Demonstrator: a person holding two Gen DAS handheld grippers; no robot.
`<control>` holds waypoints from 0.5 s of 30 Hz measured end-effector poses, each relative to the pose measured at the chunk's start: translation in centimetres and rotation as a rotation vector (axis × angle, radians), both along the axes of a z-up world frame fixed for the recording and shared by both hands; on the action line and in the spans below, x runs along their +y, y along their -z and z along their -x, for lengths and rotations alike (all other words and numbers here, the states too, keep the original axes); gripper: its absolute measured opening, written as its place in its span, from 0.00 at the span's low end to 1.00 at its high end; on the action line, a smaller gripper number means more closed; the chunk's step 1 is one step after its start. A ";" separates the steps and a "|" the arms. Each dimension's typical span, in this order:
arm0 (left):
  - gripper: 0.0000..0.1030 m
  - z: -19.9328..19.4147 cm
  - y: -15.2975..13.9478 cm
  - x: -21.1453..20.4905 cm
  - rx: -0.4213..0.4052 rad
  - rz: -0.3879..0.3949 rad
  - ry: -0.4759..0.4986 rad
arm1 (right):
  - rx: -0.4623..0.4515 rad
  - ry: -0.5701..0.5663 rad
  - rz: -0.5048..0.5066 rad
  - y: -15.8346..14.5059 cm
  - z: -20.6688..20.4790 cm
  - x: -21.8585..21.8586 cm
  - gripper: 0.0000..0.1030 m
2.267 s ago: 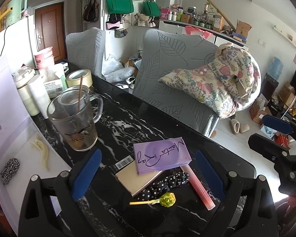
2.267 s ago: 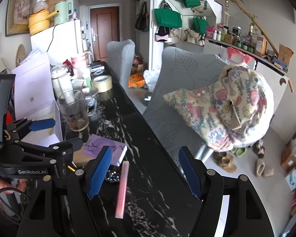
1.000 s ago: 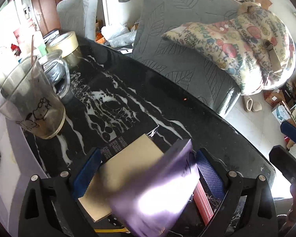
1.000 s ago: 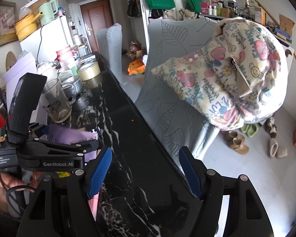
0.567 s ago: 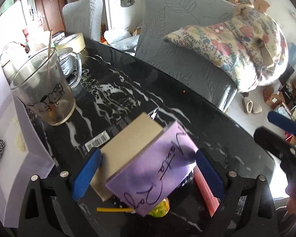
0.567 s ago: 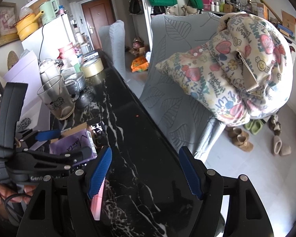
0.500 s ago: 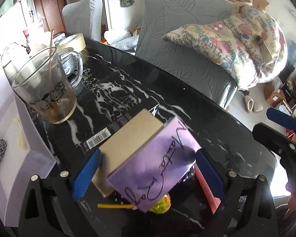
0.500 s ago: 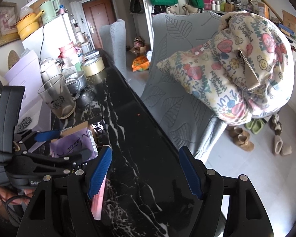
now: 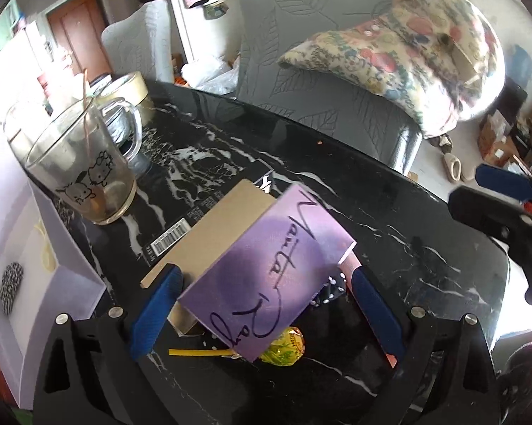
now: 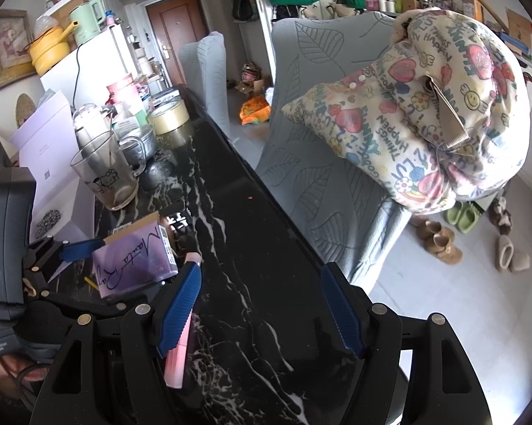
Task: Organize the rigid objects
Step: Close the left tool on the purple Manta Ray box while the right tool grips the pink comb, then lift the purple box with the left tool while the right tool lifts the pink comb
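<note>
A purple box [image 9: 276, 269] with black handwriting lies tilted on a tan box [image 9: 216, 226] on the black marble table [image 9: 390, 212]. My left gripper [image 9: 264, 271] is open around it. Its left pad is by the box's near corner and a gap shows at the right pad. A yellow lollipop [image 9: 287, 349] and a black dotted item [image 9: 331, 283] poke out from under the box. My right gripper [image 10: 262, 271] stands open and holds nothing, over the table's near end. A pink stick [image 10: 177, 357] lies under its left finger. The right wrist view shows the purple box [image 10: 134, 262] beside it.
A glass mug [image 9: 78, 156] with a stick in it stands at the left, with a tape roll [image 9: 131, 85] behind it. A white open box [image 9: 24, 265] holds hair clips. A flat black barcoded pack [image 9: 180, 230] lies under the tan box. A grey chair [image 10: 319, 177] with a printed cushion lines the table's far edge.
The left gripper came in close around the stacked boxes. The purple box, flat earlier, tipped and now lies askew between the fingers. The right gripper kept its place and stayed open.
</note>
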State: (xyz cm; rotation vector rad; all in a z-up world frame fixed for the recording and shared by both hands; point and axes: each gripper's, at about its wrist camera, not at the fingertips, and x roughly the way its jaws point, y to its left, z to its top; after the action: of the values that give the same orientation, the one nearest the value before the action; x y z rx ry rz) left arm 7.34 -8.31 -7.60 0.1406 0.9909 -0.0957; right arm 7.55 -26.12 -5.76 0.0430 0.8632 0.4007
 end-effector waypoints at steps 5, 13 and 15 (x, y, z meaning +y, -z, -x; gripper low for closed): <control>0.64 0.8 -0.4 -0.5 -0.068 -0.045 0.021 | 0.017 0.002 -0.013 0.4 0.0 -0.3 0.69; 0.52 2.0 -0.9 -0.5 -0.090 -0.018 0.065 | 0.031 0.001 -0.035 0.7 0.3 -0.4 0.69; 0.52 2.4 -1.3 -0.4 -0.097 0.000 0.061 | 0.033 -0.004 -0.035 0.7 0.5 -0.3 0.69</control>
State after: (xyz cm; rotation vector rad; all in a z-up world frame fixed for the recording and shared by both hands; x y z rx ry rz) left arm 4.89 -8.72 -6.30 0.1740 0.8898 -0.1439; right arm 7.10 -26.40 -6.51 0.0807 0.8890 0.4194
